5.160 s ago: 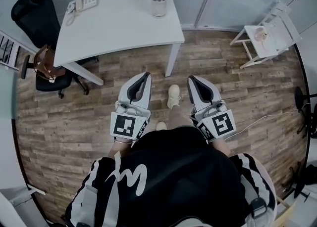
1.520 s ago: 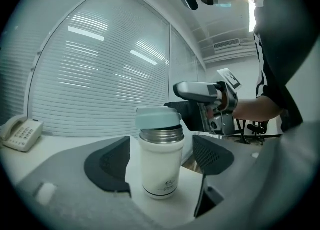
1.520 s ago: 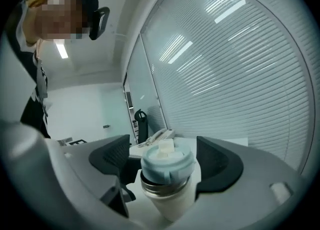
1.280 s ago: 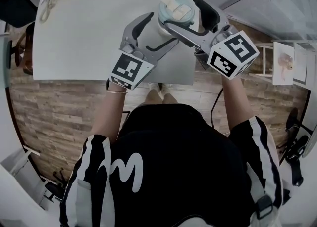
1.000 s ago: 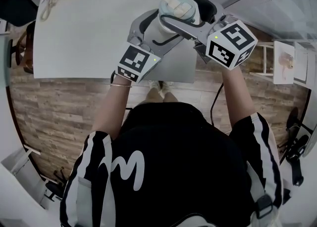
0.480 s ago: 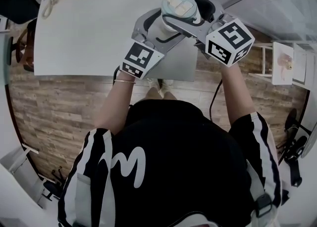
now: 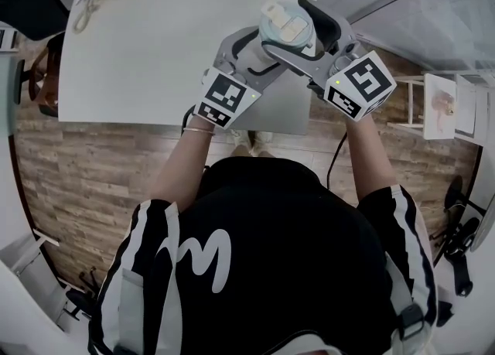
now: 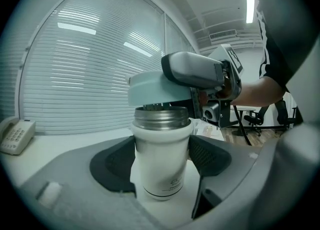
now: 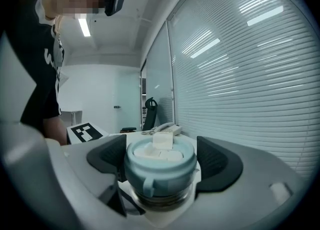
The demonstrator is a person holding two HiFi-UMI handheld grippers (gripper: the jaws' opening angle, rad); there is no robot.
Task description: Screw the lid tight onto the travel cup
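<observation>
Travel cup stands upright near the right edge of the white table. Its white body sits between the pads of my left gripper, whose jaws have just been closing and now press both sides. The lid rests on the cup's steel neck with thread showing beneath, and my right gripper clamps it on both sides.
</observation>
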